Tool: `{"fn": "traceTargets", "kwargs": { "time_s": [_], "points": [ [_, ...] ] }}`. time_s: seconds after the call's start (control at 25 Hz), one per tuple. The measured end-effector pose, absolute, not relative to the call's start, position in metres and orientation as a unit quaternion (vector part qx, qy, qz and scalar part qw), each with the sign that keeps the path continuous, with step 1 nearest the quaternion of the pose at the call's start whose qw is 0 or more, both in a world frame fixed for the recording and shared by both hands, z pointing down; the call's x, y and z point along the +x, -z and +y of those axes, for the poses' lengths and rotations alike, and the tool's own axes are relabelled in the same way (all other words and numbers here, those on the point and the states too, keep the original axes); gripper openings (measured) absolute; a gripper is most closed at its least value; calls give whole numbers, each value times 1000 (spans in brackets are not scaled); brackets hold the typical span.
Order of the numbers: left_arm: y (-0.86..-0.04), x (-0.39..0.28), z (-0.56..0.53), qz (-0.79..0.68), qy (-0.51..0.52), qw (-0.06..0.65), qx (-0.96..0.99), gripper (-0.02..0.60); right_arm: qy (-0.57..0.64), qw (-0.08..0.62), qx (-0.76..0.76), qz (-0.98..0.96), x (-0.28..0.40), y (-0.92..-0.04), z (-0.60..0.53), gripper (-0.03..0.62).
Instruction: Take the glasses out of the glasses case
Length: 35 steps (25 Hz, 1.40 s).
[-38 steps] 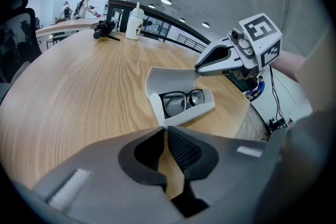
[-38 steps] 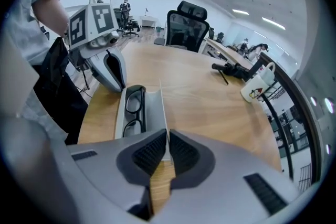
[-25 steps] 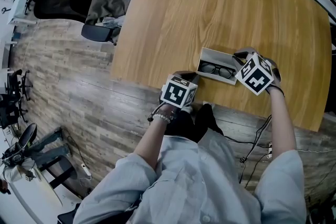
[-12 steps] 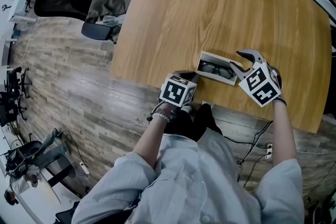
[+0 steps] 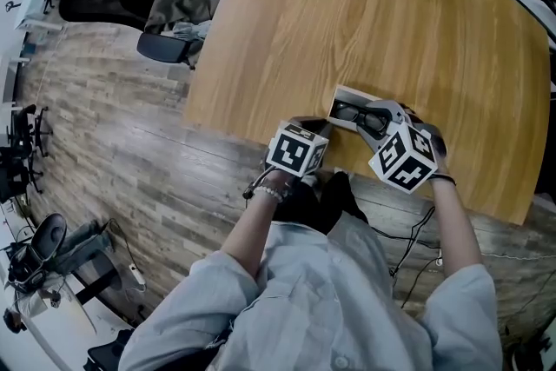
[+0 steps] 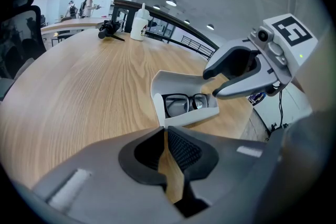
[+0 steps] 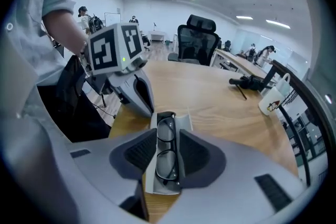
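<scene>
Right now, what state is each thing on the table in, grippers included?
Glasses case: open, lid up.
Glasses: lying inside the case, not yet lifted.
Right gripper: open, jaws just been closing in, glasses between them, not gripped.
Left gripper: shut, nothing between its jaws.
Mug: upright.

Left gripper [image 6: 165,131] jaws together, empty; beyond, glasses [image 6: 185,104] in open case [image 6: 173,81] on wooden table [image 6: 79,86].

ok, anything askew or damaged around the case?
Nothing stands out. The glasses lie neatly in the open glasses case. The right gripper straddles them; its fingers have just been closing but touch nothing. The left gripper is shut, empty.
</scene>
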<state>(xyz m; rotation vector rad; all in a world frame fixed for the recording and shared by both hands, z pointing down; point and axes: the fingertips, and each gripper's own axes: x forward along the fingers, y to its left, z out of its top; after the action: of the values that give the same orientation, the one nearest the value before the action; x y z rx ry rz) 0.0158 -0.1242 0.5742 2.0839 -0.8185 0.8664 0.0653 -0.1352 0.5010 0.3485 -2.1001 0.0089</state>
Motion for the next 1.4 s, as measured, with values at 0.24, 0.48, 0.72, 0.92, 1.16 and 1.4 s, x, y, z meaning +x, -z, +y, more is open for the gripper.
{"fn": "traceTargets", "kwargs": {
  "time_s": [0.24, 0.48, 0.72, 0.92, 1.16, 1.4],
  "points": [
    [-574, 16, -123, -317, -334, 364, 810, 28, 0, 515, 148, -844, 65, -524, -142, 124],
    [-573, 16, -121, -317, -339, 357, 811, 28, 18, 544, 135, -828, 66, -537, -147, 124],
    [-574, 17, -122, -313, -340, 354, 813, 28, 16, 571, 98, -815, 71, -548, -146, 124],
    [-574, 18, -122, -312, -338, 354, 814, 28, -3, 575, 92, -813, 69, -553, -148, 128],
    [-575, 16, -124, -311, -338, 355, 815, 28, -26, 582, 67, -810, 67, -556, -150, 131],
    [-574, 17, -125, -309, -338, 353, 816, 28, -70, 587, 34, -806, 65, -560, -146, 109]
  ]
}}
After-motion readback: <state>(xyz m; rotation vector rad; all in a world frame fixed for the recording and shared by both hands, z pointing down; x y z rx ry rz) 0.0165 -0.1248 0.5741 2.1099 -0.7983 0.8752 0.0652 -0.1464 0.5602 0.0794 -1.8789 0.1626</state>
